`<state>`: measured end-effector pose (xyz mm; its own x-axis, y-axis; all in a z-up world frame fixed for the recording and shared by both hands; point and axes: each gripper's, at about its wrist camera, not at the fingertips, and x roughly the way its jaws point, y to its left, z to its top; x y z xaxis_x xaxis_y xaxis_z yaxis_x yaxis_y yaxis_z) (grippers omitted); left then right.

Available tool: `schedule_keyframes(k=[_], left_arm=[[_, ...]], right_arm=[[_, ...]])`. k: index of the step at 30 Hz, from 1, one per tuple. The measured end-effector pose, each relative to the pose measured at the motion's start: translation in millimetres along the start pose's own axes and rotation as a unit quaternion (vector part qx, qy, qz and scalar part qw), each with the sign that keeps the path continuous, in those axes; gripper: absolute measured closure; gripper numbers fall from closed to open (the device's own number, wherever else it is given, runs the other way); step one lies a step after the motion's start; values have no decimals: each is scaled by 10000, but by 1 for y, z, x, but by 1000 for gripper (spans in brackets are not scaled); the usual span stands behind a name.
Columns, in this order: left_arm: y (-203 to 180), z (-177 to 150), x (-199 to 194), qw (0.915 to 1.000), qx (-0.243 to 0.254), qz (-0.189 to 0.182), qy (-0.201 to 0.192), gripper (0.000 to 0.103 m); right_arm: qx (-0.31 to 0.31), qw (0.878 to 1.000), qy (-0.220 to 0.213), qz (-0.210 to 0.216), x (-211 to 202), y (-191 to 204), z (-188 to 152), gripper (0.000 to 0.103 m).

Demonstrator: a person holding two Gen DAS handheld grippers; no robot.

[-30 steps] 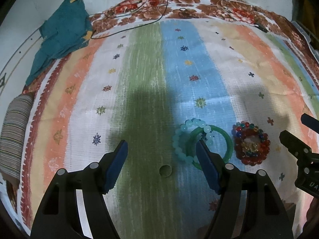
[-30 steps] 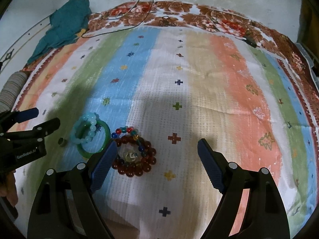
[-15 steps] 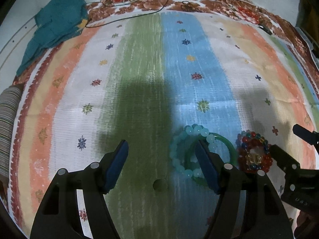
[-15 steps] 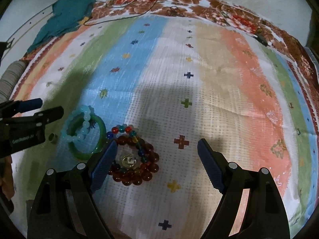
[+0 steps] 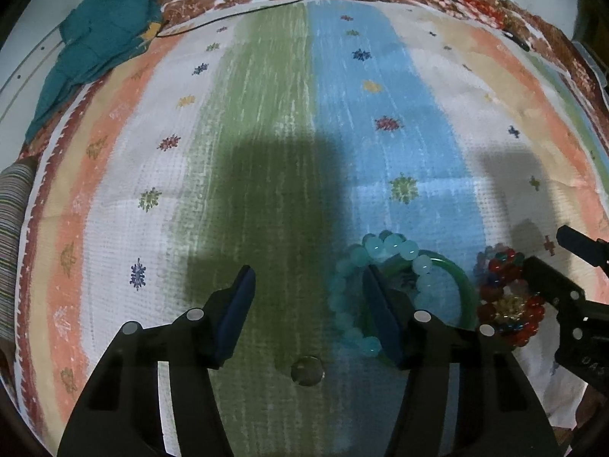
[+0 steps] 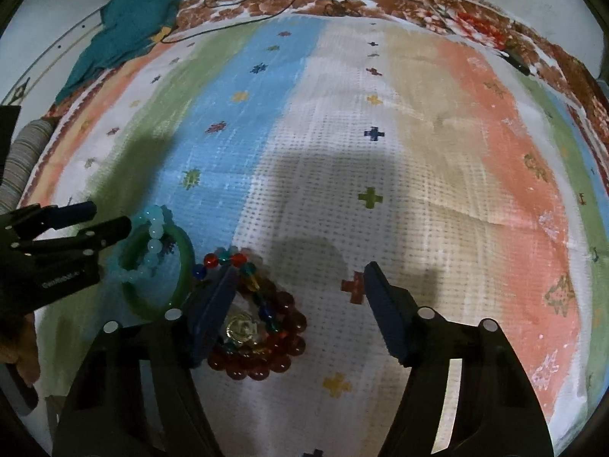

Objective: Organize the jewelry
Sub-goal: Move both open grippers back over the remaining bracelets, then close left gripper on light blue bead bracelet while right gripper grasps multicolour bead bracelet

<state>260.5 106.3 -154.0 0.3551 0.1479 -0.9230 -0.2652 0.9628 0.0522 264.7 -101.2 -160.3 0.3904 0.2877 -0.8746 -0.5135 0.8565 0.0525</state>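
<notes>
A pale blue bead bracelet (image 5: 380, 251) lies across a green bangle (image 5: 462, 285) on the striped cloth. Right of them lie a dark red bead bracelet (image 5: 527, 329), a multicoloured bead string (image 5: 502, 262) and a gold ornament (image 5: 508, 304). A small ring (image 5: 306, 371) lies on the green stripe. My left gripper (image 5: 308, 297) is open and empty, its right finger over the blue beads. My right gripper (image 6: 300, 297) is open and empty, its left finger over the red beads (image 6: 266, 358). The bangle (image 6: 182, 266), blue beads (image 6: 150, 243) and ornament (image 6: 241, 329) show there too.
A teal cloth (image 5: 102, 34) lies bunched at the far left corner. Black cables (image 5: 243, 7) run along the flowered far border. A striped roll (image 5: 11, 236) lies at the left edge. The left gripper (image 6: 64, 236) shows at the left of the right wrist view.
Both grippers have come lower and closer to the jewelry. The left gripper's right finger now overlaps the blue beads, the right gripper's left finger the red beads. Nothing was taken hold of.
</notes>
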Motion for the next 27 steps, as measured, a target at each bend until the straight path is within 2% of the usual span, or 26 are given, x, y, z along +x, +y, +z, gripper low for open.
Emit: schedule_keyframes(k=[2,7,9,11,13,16,27], left_arm=[[2,-1,5,10000,-12,23,53,49],[1,-5,13,9999,120,28,85,54],[1,-4,13,9999,125,-42,75,61],[-1,-3,14,9998,140,-76,69,66],[-4,-4,16,9997,203,-98,60,72],[-9,-3,16,9995,302,-129,32,91],[-3,1,-8,9994,240,-158,-170,92]], right_arm=[[-75,10000,14,-6,3,4,0,44],[-101,9999,-17,105,10,6,1,52],[-118,9997,-27,229,9,7,3,62],[-152,9995,-43,257,8,9,4,79],[-223,9995,-17,225,10,11,3,87],[-215,9993,-16,295,12,8,0,90],[-325,9993,-176,44,-6,10,0,93]])
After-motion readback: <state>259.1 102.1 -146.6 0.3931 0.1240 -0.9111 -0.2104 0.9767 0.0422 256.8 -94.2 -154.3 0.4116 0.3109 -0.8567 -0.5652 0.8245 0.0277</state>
